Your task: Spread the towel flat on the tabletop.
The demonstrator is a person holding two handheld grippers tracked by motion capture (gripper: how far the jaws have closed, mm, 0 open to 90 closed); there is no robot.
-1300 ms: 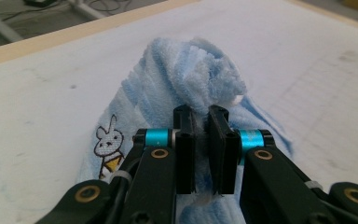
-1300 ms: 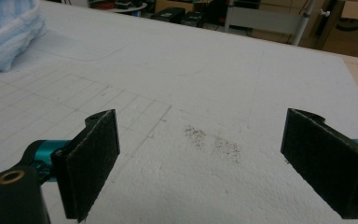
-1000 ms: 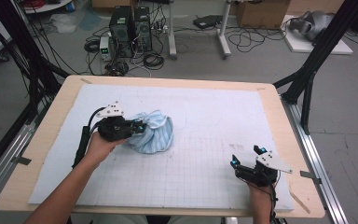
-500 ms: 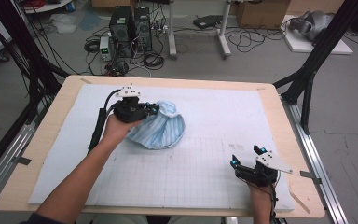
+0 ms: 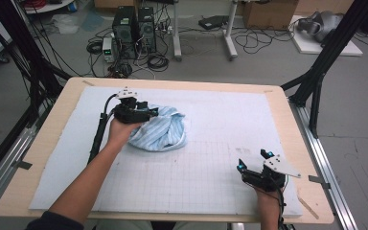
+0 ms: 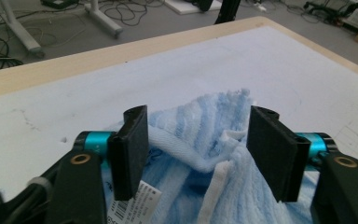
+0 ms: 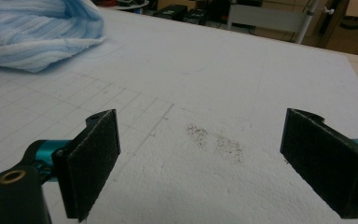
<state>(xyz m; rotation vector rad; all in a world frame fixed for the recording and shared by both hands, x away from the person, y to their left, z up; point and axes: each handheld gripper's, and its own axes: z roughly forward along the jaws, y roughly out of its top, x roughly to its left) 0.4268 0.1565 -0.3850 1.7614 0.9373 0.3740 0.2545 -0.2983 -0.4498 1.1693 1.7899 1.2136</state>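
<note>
Towel: the blue striped towel (image 5: pixel 160 133) sits bunched in a heap on the white mat, upper left of centre in the high view, and its folds pile up between the jaws in the left gripper view (image 6: pixel 200 154).
Towel label: a white tag with a barcode (image 6: pixel 133 200) pokes out at the bottom of the left gripper view, just beside the left-hand pad.
Left gripper: there it is at the towel's upper left edge in the high view (image 5: pixel 141 111); its jaws have just been opening, and they stand apart with cloth lying loose between them, the pads not pressing on it (image 6: pixel 196 149).
Left hand: wrapped around the gripper body (image 5: pixel 120 129), forearm coming up from the bottom left of the high view.
Right gripper: down in the lower right of the high view (image 5: pixel 254 160), well apart from the towel, jaws spread wide with nothing but bare mat between them (image 7: pixel 200 158).
Right gripper's outlook: the towel lies far off in the upper left corner of its view (image 7: pixel 37 32), and a scatter of dark specks (image 7: pixel 214 140) marks the mat between the jaws.
Mat: white, faintly gridded (image 5: pixel 220 177), covering most of the wooden table (image 5: pixel 38 158).
</note>
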